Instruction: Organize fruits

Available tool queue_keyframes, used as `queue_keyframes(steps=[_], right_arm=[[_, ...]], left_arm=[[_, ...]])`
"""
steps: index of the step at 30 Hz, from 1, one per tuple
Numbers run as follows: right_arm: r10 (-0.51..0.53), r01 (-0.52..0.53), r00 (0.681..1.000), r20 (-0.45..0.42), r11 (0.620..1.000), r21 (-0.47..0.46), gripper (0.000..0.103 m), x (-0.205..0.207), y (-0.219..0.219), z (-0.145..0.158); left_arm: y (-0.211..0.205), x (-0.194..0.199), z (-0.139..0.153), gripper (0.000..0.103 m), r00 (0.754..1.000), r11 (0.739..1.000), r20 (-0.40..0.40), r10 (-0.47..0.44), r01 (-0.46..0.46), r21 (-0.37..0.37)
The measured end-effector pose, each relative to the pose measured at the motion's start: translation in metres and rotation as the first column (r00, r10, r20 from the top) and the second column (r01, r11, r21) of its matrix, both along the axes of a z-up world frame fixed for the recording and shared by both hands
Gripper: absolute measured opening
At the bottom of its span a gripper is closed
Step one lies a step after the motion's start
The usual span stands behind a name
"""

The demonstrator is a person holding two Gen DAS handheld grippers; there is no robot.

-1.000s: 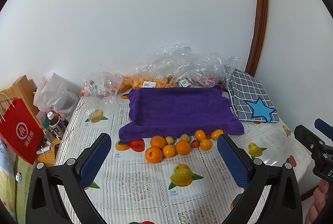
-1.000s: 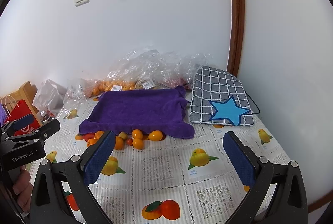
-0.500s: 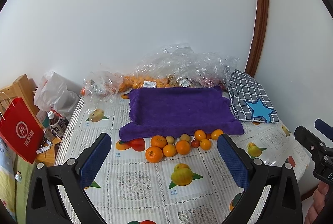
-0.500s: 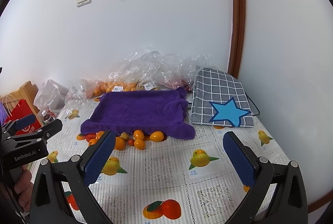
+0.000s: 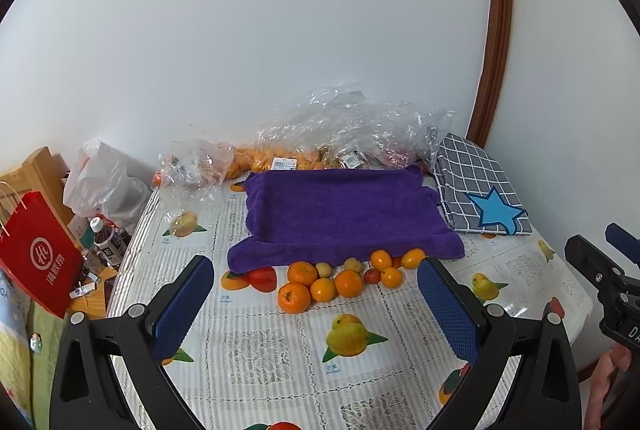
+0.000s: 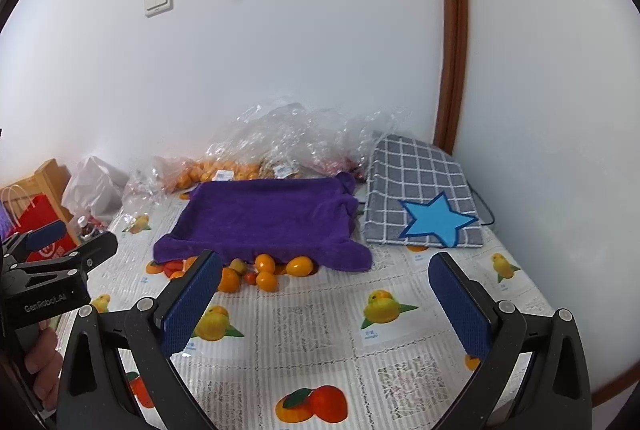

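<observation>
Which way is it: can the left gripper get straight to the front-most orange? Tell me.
Probably yes. The left gripper is open, and the orange lies on bare tablecloth at the near edge of the fruit pile, with nothing between. Only neighbouring fruits crowd its far side.

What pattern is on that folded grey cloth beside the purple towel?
A white grid on grey cloth, with a blue star patch; clearest in the right wrist view.

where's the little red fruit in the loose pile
In the left wrist view the small red fruit sits right of centre in the pile, between two oranges, just before the purple towel's front edge.
</observation>
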State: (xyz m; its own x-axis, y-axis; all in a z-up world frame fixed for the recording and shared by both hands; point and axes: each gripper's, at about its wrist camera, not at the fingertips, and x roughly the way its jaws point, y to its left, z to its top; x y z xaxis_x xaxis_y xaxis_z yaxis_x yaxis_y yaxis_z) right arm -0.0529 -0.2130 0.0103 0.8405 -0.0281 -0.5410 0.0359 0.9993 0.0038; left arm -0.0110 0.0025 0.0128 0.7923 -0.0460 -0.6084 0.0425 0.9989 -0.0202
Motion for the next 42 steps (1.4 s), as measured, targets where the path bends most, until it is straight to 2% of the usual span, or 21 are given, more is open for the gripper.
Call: queue_keyframes(steps=[17, 23, 42], right_arm=[[0.023, -0.022, 0.999, -0.030, 0.999, 0.025, 0.102, 0.008, 0.005, -0.001], [0.037, -0.037, 0.999, -0.029, 0.999, 0.006, 0.102, 0.008, 0.011, 0.001], [-0.012, 0.012, 0.999, -0.030, 1.000, -0.020, 0.102, 0.003, 0.004, -0.002]], left_arm=[[0.007, 0.000, 0.000, 0.102, 1.000, 1.000, 0.008, 0.001, -0.001, 0.009], [0.007, -0.002, 0.003, 0.102, 1.000, 1.000, 0.018, 0.001, -0.001, 0.000], [0.006, -0.004, 0.007, 0.099, 0.999, 1.000, 0.041, 0.001, 0.000, -0.022]])
